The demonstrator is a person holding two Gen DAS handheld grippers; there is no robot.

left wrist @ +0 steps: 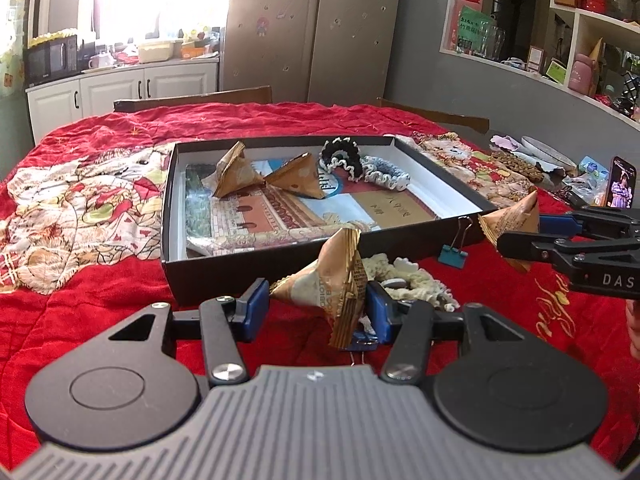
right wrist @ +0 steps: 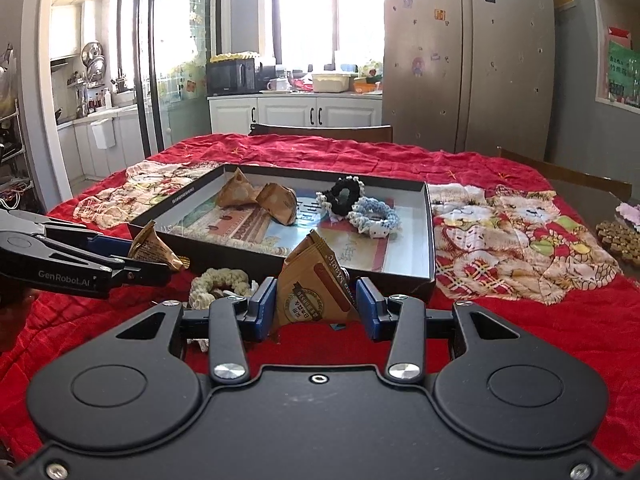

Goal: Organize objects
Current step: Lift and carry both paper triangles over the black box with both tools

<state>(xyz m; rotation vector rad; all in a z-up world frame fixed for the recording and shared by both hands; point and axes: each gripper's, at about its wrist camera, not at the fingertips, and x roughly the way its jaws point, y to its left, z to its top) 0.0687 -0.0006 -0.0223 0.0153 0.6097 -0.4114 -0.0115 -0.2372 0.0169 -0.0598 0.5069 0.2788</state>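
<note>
My left gripper (left wrist: 318,305) is shut on a brown triangular snack packet (left wrist: 332,286), held above the red quilt just in front of the box. My right gripper (right wrist: 317,306) is shut on a second brown packet (right wrist: 316,280). Each shows in the other's view: the right gripper (left wrist: 520,230) with its packet (left wrist: 512,220), the left gripper (right wrist: 154,257) with its packet (right wrist: 152,246). The shallow black box (left wrist: 168,208) holds two more brown packets (left wrist: 234,174) (left wrist: 298,178), a black scrunchie (left wrist: 340,156) and a blue-grey scrunchie (left wrist: 382,172) on a printed sheet.
A cream scrunchie (left wrist: 416,278) and a blue binder clip (left wrist: 452,257) lie on the quilt in front of the box. A second blue clip (left wrist: 360,346) lies under my left gripper. A phone (left wrist: 622,182), a plate and a beaded mat (left wrist: 516,162) sit far right. Chairs stand behind.
</note>
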